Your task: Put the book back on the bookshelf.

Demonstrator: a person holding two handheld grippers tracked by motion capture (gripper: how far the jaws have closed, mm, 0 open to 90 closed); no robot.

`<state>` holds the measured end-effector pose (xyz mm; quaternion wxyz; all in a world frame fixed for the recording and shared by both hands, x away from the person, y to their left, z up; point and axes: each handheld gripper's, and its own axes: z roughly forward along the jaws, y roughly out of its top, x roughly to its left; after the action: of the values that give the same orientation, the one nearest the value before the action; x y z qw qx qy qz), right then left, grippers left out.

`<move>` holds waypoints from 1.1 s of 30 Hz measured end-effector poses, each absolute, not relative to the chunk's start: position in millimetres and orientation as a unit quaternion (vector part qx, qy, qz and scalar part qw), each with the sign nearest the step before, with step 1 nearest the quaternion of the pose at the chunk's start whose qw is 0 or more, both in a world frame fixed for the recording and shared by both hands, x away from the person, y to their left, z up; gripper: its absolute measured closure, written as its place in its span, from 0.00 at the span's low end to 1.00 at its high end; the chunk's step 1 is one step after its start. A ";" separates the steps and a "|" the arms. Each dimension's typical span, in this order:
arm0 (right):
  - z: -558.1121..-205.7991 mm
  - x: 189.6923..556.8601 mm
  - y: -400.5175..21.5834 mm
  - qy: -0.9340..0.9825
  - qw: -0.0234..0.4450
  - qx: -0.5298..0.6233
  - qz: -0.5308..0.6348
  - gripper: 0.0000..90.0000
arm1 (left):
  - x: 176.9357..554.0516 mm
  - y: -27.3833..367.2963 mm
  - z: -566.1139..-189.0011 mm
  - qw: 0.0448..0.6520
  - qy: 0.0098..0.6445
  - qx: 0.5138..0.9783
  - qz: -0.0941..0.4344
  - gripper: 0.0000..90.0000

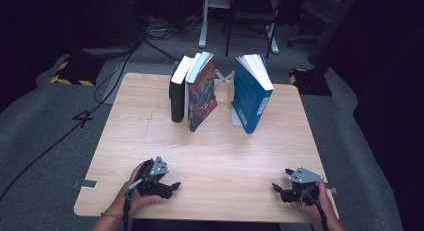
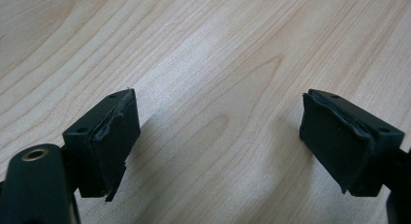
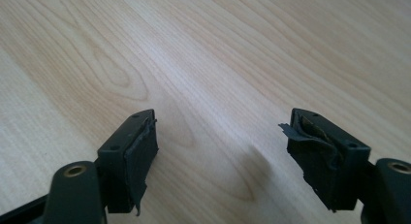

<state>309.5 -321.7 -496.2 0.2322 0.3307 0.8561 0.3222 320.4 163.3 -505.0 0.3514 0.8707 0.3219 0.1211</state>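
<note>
— Where are the grippers?

— Both low at the near edge of the counter [image 1: 210,141]. The left gripper [image 1: 170,187] sits by the near left corner, a hand wrapped round it; the right gripper [image 1: 278,190] by the near right corner, held the same way.

— Jaws?

— Spread on both, nothing between them. In each gripper view there is bare wood grain in the gap. The pads look frayed at the edges.

— And the books?

— Well apart from the grippers, standing at the far side. A black book [image 1: 177,91] upright, a red book [image 1: 202,93] touching it and leaning a bit, then a gap, then a blue book [image 1: 250,98] tilted, its white pages fanned at the top.

— Anything near the grippers?

— Just wood.
</note>
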 end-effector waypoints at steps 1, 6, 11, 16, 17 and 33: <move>-497.2 308.5 -325.1 0.853 0.228 0.335 0.329 0.29 | 320.4 163.2 -505.0 0.352 0.322 0.871 0.121 0.16; -501.3 304.8 -339.5 0.838 0.216 0.361 0.347 0.26 | 320.6 163.2 -505.0 0.351 0.322 0.870 0.122 0.16; -504.5 300.9 -354.9 0.822 0.205 0.394 0.358 0.22 | 320.5 163.1 -505.0 0.352 0.322 0.870 0.122 0.16; -505.1 301.0 -365.5 0.818 0.183 0.410 0.360 0.20 | 320.6 163.2 -505.0 0.352 0.322 0.870 0.122 0.16; -505.1 301.2 -365.9 0.818 0.183 0.408 0.360 0.20 | 320.6 163.2 -505.1 0.352 0.322 0.870 0.122 0.16; -505.2 300.5 -367.0 0.817 0.184 0.411 0.360 0.20 | 320.9 163.0 -505.1 0.352 0.324 0.870 0.123 0.16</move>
<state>300.5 -367.0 -505.2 0.1844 0.4108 0.8172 0.3598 320.9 163.0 -505.1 0.3516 0.8696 0.3240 0.1230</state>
